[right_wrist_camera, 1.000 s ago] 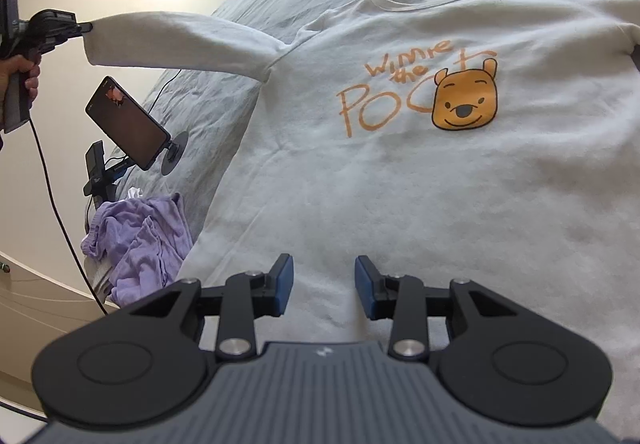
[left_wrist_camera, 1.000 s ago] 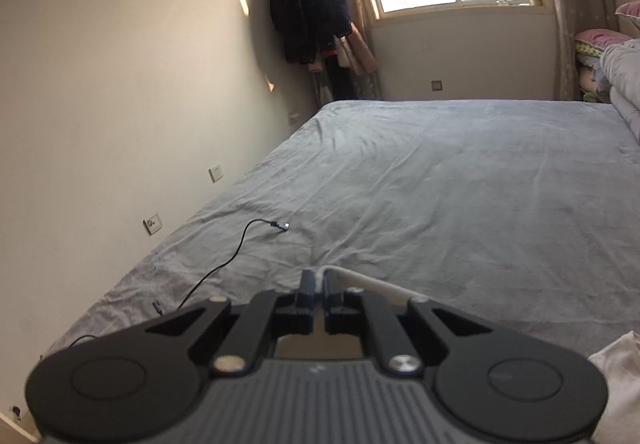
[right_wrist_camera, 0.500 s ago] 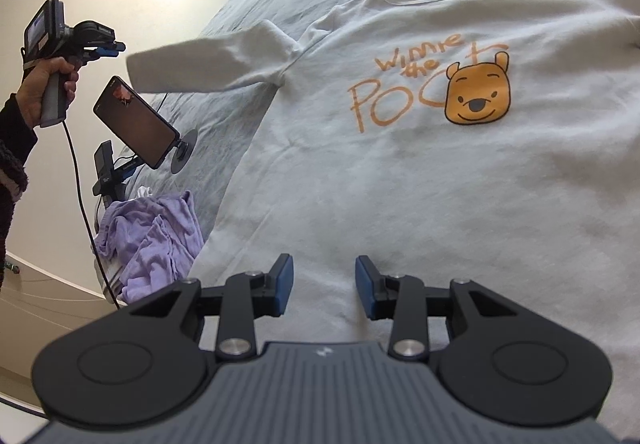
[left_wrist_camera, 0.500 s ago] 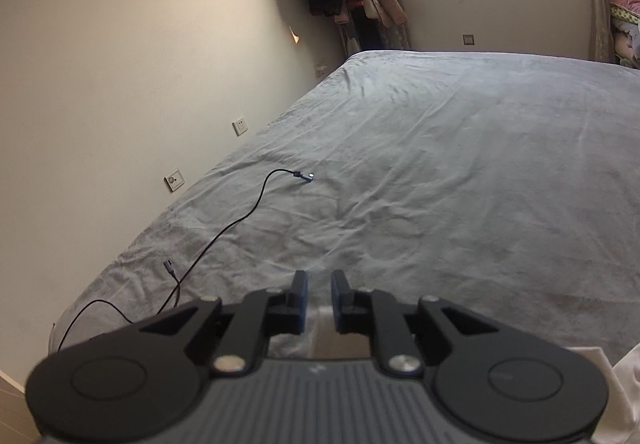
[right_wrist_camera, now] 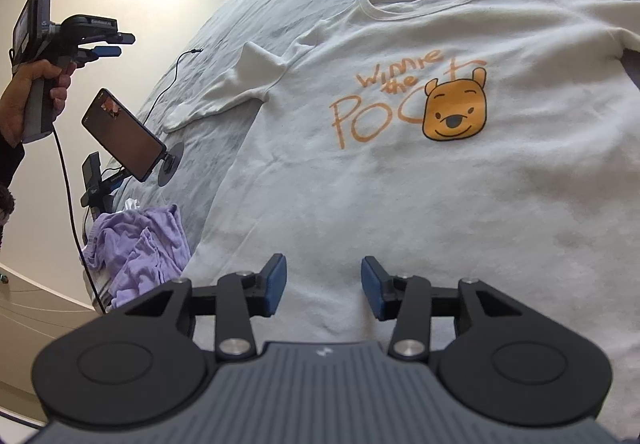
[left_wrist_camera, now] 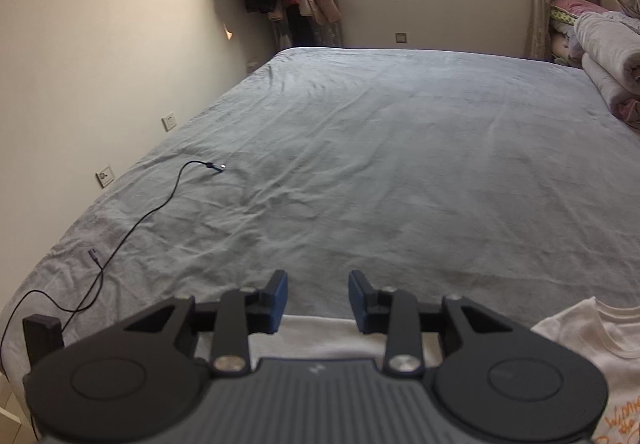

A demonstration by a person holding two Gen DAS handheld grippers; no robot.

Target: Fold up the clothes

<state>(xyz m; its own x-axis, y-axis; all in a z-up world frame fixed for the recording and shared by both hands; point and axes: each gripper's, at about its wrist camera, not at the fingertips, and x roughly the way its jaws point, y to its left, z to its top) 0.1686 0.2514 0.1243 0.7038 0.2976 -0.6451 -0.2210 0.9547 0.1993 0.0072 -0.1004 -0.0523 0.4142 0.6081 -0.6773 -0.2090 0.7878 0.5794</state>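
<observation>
two grippers, both with fingers spread and holding nothing: the left gripper [left_wrist_camera: 316, 298] at lower centre over the bed [left_wrist_camera: 400, 164], the right gripper [right_wrist_camera: 323, 286] above the shirt [right_wrist_camera: 400, 184] lying flat mid-frame.

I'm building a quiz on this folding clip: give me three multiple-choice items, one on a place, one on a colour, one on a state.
1. Where does the crumpled lilac garment lie?
A. on the sweatshirt's chest
B. left of the sweatshirt's hem, at the bed's edge
C. by the collar

2. What colour is the lettering on the white long-sleeved sweatshirt?
A. green
B. blue
C. orange

3. What is the left gripper holding?
A. nothing, open
B. the sleeve
C. the black cable

Key: 1 B, it sits beside the lower left hem; 2 C, orange script beside the bear face; 3 A, its fingers stand apart and the sleeve lies on the grey bedsheet.
</observation>
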